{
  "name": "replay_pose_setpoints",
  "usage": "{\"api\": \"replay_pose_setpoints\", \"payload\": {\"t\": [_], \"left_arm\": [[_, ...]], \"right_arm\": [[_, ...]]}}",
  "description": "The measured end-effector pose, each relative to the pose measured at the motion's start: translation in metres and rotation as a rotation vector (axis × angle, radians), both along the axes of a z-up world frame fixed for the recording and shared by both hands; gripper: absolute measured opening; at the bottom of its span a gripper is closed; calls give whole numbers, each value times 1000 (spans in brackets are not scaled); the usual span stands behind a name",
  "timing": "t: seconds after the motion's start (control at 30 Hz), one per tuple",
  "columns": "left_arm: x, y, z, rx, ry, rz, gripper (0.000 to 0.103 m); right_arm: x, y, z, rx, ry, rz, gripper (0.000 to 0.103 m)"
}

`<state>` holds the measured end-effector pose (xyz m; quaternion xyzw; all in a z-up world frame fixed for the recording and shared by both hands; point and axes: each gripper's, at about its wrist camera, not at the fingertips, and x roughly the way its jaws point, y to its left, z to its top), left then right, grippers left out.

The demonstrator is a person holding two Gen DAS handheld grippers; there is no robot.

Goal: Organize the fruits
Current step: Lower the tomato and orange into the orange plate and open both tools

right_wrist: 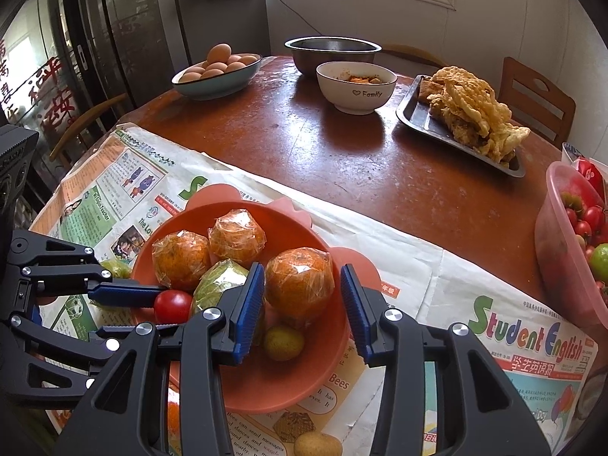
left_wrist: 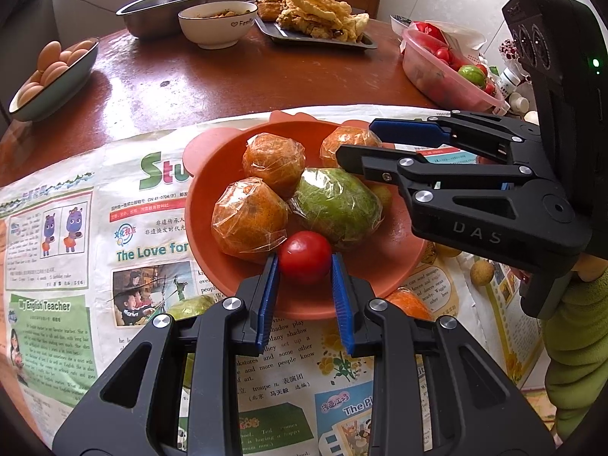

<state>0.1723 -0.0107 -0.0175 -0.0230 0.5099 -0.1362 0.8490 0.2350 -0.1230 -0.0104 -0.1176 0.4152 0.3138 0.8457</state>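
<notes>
The left gripper (left_wrist: 305, 262) holds a red cherry tomato (left_wrist: 305, 257) between its blue pads, jaws pinching it on both sides, right over the near rim of the orange bowl (left_wrist: 383, 262). In the right wrist view the same tomato (right_wrist: 173, 306) sits at the tips of the left gripper (right_wrist: 159, 309), beside the wrapped green fruit (right_wrist: 218, 283).

The bowl (right_wrist: 288, 383) stands on newspaper (left_wrist: 57, 258) and carries 3 plastic-wrapped oranges, among them one at the front left (left_wrist: 249, 220) and one behind it (left_wrist: 273, 163), plus the green fruit (left_wrist: 336, 205).

The right gripper (right_wrist: 302, 300) hangs over the bowl with its jaws spread wide. The third orange (right_wrist: 300, 283) lies between them; the pads do not appear to press it. A small yellow-green fruit (right_wrist: 284, 342) rests in the bowl just below that orange. From the left wrist view the right gripper (left_wrist: 359, 144) reaches in from the right, above the far side of the bowl.
</notes>
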Motion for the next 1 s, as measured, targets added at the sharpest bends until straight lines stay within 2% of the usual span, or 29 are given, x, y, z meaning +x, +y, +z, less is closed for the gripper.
{"api": "replay_pose_setpoints", "payload": {"t": [0.2, 0.5, 1.0], "left_arm": [[0, 0, 1, 7, -3, 0, 20], [-2, -1, 2, 11, -6, -1, 20], [-7, 2, 8, 9, -10, 4, 24]], "right_arm": [[-2, -5, 2, 3, -2, -12, 42], [-3, -13, 5, 11, -8, -41, 50], [-6, -21, 7, 15, -9, -64, 56]]}}
